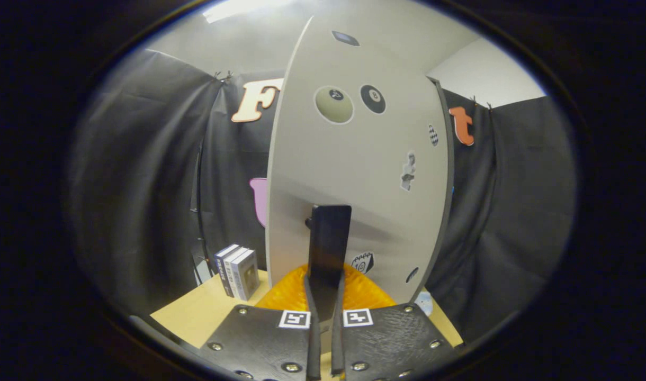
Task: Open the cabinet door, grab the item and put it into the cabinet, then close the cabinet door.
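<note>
The pale cabinet door (355,174), dotted with stickers, stands upright right in front of me. A dark vertical handle (329,238) juts out from its lower part. My gripper (324,283) is shut on the lower end of that handle, one finger pressing on each side. Under the handle and just ahead of the fingers lies a ribbed orange item (368,293) on the wooden tabletop (206,309). The cabinet's inside is hidden behind the door.
Three upright books (237,271) stand on the table left of the door. A small pale blue thing (423,302) lies by the door's lower right edge. Black cloth walls close in on both sides.
</note>
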